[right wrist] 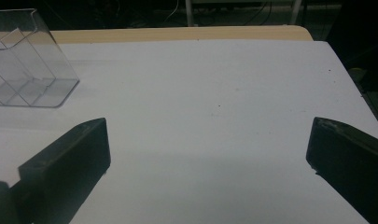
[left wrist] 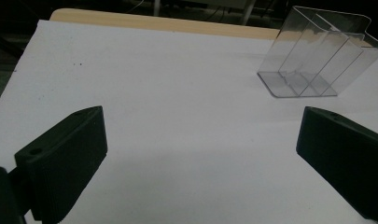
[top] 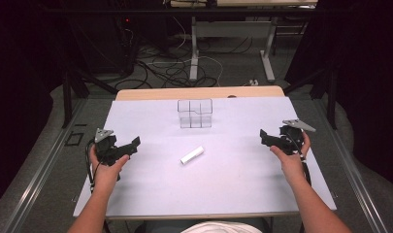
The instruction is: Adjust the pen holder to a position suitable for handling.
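A small white cylinder (top: 192, 155) lies flat near the middle of the white table (top: 150, 194). Behind it stands a clear plastic organizer (top: 195, 113) with several compartments, upright and with nothing inside; it is also the clear plastic organizer (left wrist: 317, 56) at upper right in the left gripper view and the clear organizer (right wrist: 25, 65) at upper left in the right gripper view. My left gripper (top: 131, 145) hovers at the table's left side, open, nothing between its jaws (left wrist: 200, 154). My right gripper (top: 266, 137) is at the right side, open too, with bare table between its jaws (right wrist: 207, 154).
The white sheet covers a wooden tabletop whose far edge (top: 199, 92) shows behind the organizer. Beyond it are table legs (top: 194, 48) and cables (top: 170, 68) on a dark floor. A metal rail (top: 39, 165) runs along the left.
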{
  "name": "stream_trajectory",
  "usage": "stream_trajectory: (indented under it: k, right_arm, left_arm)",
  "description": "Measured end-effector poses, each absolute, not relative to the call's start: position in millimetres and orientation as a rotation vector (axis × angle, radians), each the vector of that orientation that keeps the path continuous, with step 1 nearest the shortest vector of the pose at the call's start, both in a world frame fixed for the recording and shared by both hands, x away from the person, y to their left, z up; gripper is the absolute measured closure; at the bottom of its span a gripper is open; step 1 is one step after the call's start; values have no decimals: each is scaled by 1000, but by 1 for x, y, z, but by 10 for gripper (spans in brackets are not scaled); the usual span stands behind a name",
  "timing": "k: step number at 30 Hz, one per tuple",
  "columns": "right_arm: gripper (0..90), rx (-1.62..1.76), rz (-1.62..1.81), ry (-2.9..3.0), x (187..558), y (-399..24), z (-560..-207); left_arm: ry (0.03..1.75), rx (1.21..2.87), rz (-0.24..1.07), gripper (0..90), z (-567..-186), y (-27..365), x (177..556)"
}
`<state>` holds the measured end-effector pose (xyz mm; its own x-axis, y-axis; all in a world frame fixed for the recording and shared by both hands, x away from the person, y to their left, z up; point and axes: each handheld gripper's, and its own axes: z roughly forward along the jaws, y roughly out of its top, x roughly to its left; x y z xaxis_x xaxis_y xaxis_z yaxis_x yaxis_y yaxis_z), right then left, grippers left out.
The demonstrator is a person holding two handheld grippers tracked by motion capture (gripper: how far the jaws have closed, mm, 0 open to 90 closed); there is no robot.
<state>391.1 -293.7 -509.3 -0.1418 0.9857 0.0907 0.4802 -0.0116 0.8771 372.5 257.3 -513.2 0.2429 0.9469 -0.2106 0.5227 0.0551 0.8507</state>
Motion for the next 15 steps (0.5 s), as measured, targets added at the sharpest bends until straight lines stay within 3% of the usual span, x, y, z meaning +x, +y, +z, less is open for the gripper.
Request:
stream_trajectory:
  k: [12,15]
  right_arm:
    - [0,1552,1099,1659,391,-289,-513]
    - [0,1530,1107,1684,390,-284,-514]
  left_arm:
    - [1379,1556,581,34,-499,244,382]
    - [1383,1536,585,138,-492,236,388]
